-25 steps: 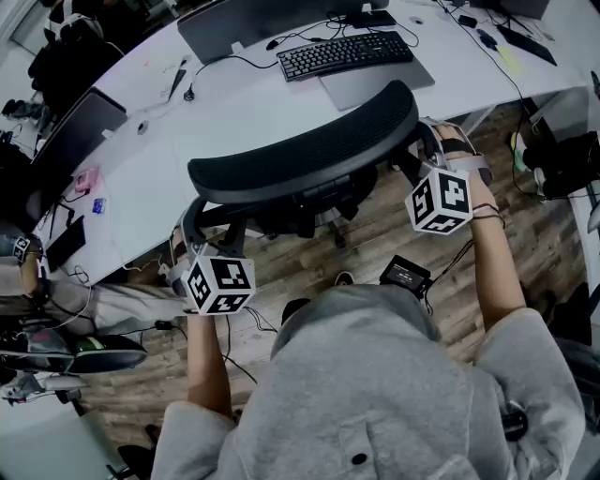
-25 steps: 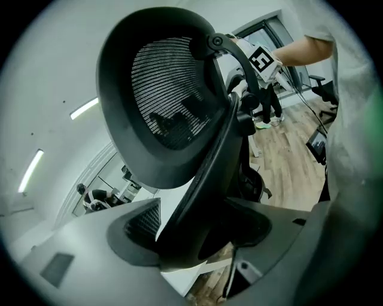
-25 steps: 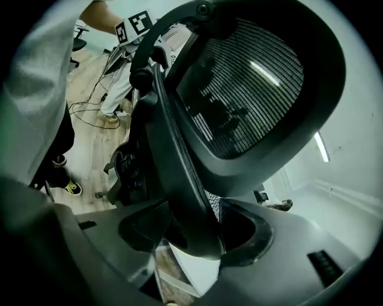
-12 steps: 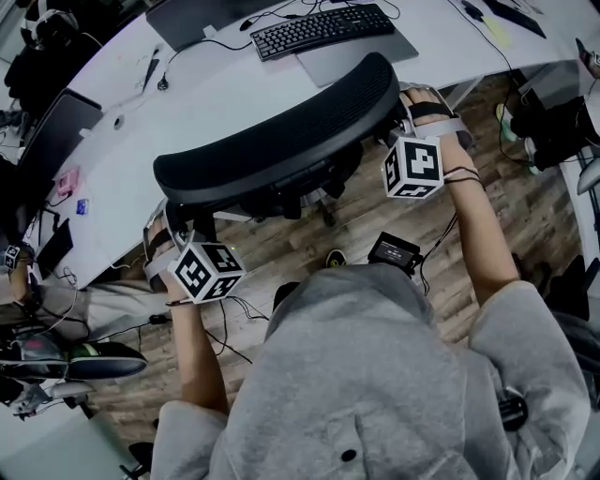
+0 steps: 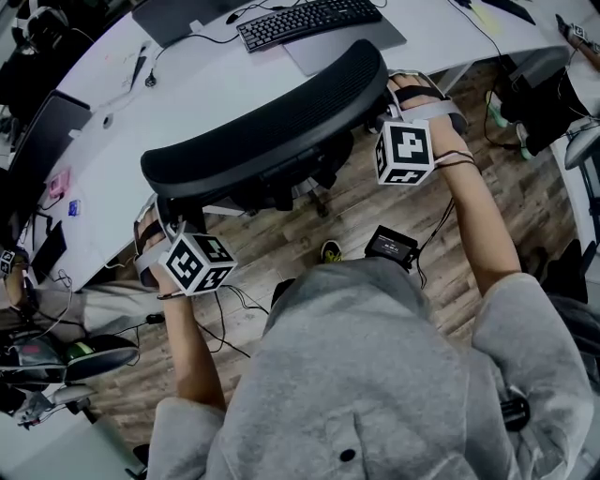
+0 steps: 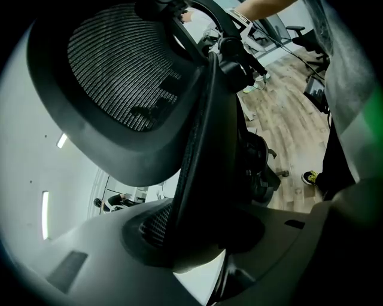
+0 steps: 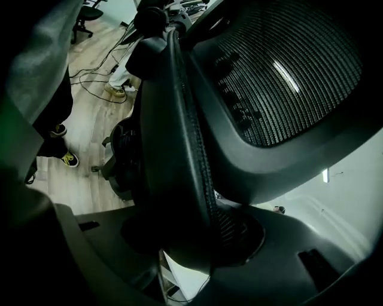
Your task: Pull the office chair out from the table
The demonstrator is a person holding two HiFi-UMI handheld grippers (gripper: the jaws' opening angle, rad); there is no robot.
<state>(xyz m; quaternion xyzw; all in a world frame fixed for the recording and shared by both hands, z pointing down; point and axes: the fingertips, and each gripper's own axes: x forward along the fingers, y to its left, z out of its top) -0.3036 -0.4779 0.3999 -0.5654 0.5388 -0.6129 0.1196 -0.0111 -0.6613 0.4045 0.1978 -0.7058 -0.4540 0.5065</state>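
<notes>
The black mesh office chair [image 5: 267, 122] stands against the white table [image 5: 216, 84], its backrest toward me. My left gripper [image 5: 161, 217] is at the backrest's left end and my right gripper [image 5: 401, 94] at its right end. In the left gripper view the backrest's dark side rim [image 6: 200, 149] runs between the jaws of the left gripper [image 6: 197, 239] and fills the gap. In the right gripper view, the rim [image 7: 179, 149] likewise sits between the jaws of the right gripper [image 7: 191, 239]. Both pairs of jaws have just been closing on the rim.
A keyboard [image 5: 300, 21] and a closed laptop [image 5: 352, 47] lie on the table beyond the chair. Cables and a small black box [image 5: 391, 246] are over the wooden floor [image 5: 366, 202]. Dark screens [image 5: 47, 122] stand on the table at left, more furniture [image 5: 581, 150] at right.
Both marker cubes have rolled while the grippers stay at the ends of the backrest. Chair and table now sit higher and further left in the head view.
</notes>
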